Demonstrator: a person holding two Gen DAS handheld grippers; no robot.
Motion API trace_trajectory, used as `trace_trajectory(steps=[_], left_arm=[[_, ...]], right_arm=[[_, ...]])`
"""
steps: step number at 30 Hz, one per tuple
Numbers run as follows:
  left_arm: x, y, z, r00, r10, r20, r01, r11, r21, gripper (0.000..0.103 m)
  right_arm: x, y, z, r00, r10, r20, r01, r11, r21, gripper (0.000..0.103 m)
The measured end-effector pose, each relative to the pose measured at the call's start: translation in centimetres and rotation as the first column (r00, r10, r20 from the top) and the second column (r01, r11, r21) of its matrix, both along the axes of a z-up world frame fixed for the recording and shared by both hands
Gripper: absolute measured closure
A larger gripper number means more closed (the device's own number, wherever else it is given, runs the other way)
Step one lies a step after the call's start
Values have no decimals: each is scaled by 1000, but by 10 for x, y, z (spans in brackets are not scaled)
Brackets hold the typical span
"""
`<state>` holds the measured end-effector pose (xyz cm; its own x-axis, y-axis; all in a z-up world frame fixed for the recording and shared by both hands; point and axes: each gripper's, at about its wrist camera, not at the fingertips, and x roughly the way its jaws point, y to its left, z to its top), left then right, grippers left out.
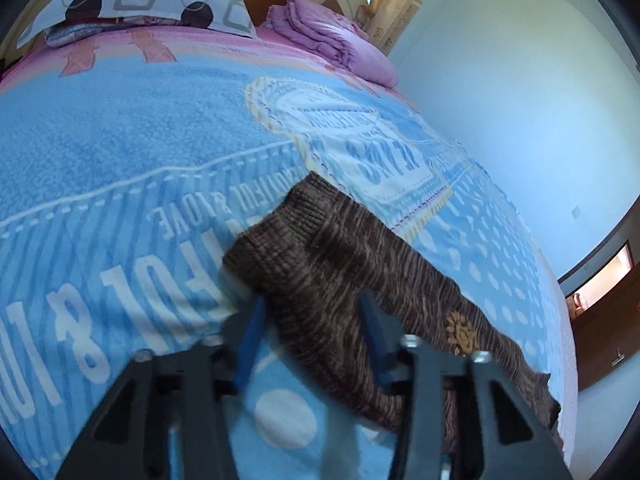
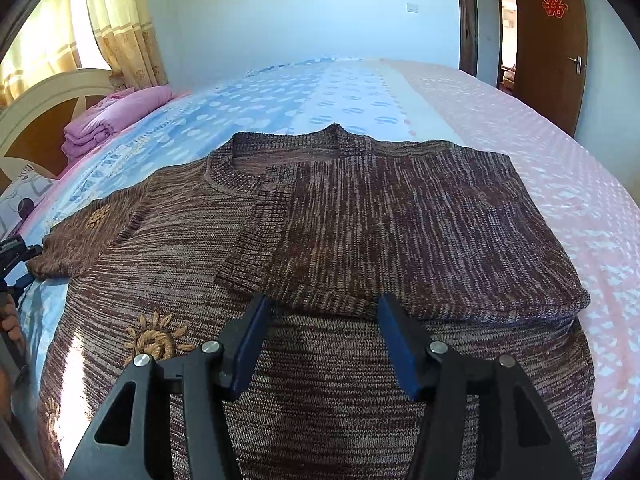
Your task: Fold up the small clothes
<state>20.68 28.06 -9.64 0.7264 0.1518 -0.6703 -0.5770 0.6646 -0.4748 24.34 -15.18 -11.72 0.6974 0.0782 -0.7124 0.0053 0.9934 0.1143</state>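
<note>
A brown knitted sweater [image 2: 360, 216] lies flat on the bed, neck away from me. Its right side and sleeve are folded over the body. The left sleeve [image 1: 344, 264] stretches out to the left, cuff at the far end. My left gripper [image 1: 314, 304] is open, its blue fingers astride this sleeve near the cuff. It also shows at the left edge of the right wrist view [image 2: 16, 268]. My right gripper [image 2: 324, 304] is open and empty, hovering over the sweater's body at the folded edge.
The bed carries a blue and pink printed cover [image 1: 120, 152]. A patterned pillow [image 1: 140, 0] and a folded purple quilt [image 1: 332, 36] lie at the headboard. A wall runs along the far side, with a brown door [image 2: 548, 40] beyond the bed.
</note>
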Motion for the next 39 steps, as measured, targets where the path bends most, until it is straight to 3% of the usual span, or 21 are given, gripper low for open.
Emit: trace_trajectory(steps=[1,3,5,13,15,18,20,23,25,27,30,34,36,38,39], left_arm=[[1,5,-4,1000,-4,6,4,1000,-25,89],[1,12,-10,1000,-2,25,4,997,-82,92],[2,14,-10,999,-11,31,13,996,-88,93],[19,-24,21,993,-117,31,113,988,107,97],[23,-53,40,978,-200,55,184,960,210,97],[31,-112,67,931,-360,63,315,878,361,97],[33,-153,76,883,-466,60,406,822,400,97],[27,-216,79,792,-609,43,528,719,453,97],[23,-245,73,739,-672,33,596,676,433,97],[20,-270,58,705,-709,-6,643,635,428,97],[26,-288,34,687,-723,-77,689,614,385,97],[34,-279,28,690,-717,-99,704,632,324,96],[29,-278,32,687,-717,-122,709,623,330,94],[22,-275,32,657,-742,-134,740,600,304,81],[16,-269,31,650,-747,-138,749,599,285,60]], right_arm=[[0,0,0,1000,0,0,0,1000,1,45],[0,0,0,1000,1,0,-1,1000,1,45],[0,0,0,1000,1,0,-1,1000,2,45],[-1,-2,1,1000,4,5,-4,1000,23,45],[-1,-3,1,1000,4,6,-4,1000,29,45],[-1,-4,0,1000,4,8,-4,999,38,45],[-1,-5,0,1000,4,10,-4,999,44,45],[-1,-6,0,1000,4,12,-5,998,57,45],[-1,-7,0,1000,5,13,-6,998,63,45],[-1,-7,0,1000,5,12,-6,998,64,45],[-2,-7,0,1000,6,13,-7,998,64,45],[-2,-9,-1,1000,6,14,-7,997,77,45],[-1,-9,-1,1000,7,12,-8,997,77,45],[0,-9,-1,1000,7,10,-8,997,77,45],[0,-9,-1,1000,8,9,-8,997,79,45]])
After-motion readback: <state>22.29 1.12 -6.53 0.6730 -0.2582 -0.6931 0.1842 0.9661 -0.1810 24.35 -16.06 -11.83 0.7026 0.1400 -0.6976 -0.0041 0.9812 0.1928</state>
